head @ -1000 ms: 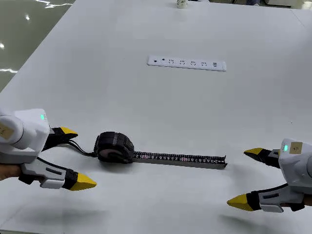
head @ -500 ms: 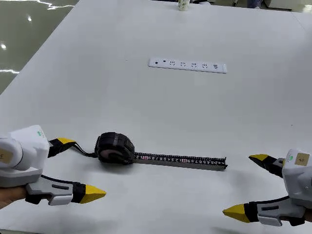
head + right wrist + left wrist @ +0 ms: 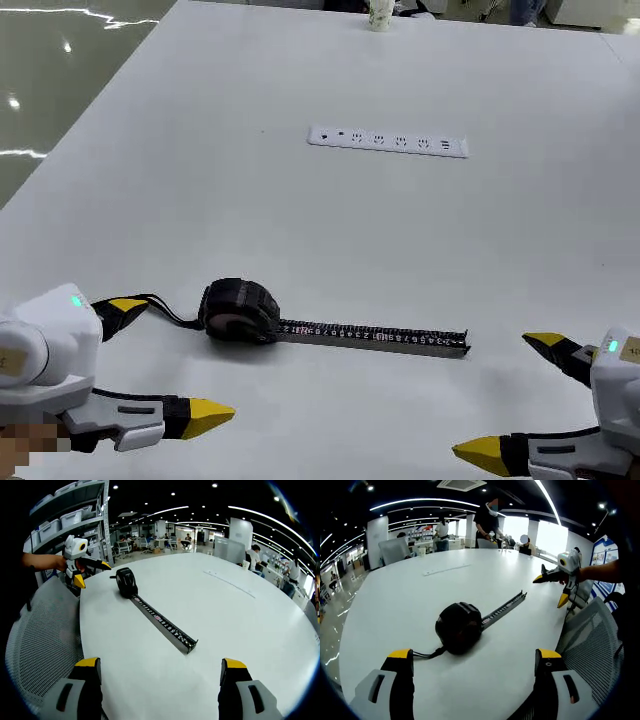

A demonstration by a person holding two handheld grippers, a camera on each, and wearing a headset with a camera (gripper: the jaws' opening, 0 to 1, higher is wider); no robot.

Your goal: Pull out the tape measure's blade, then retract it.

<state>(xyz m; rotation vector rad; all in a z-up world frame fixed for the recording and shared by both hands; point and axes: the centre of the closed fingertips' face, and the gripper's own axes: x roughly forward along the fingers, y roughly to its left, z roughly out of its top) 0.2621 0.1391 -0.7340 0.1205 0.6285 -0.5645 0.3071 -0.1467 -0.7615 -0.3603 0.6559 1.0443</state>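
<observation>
While the tape measure (image 3: 238,311) lay on the white table (image 3: 300,220), neither claw had hold of it. It rested on its side towards the near left of the table, with its blade (image 3: 375,337) drawn out flat along the surface to the right, the hooked end lying free on the tabletop. A thin black strap (image 3: 172,313) ran from the tape measure's left side towards the upper tip of the left gripper (image 3: 172,357); whether strap and tip touched could not be told. That gripper hung just left of the tape measure with its yellow-tipped jaws spread wide and nothing between them. The right gripper (image 3: 510,395) hung near the blade's free end, a little to the right of it and apart from it, its jaws likewise wide apart and empty. A white power strip (image 3: 388,142) lay farther back on the table, well apart from the tape measure.
</observation>
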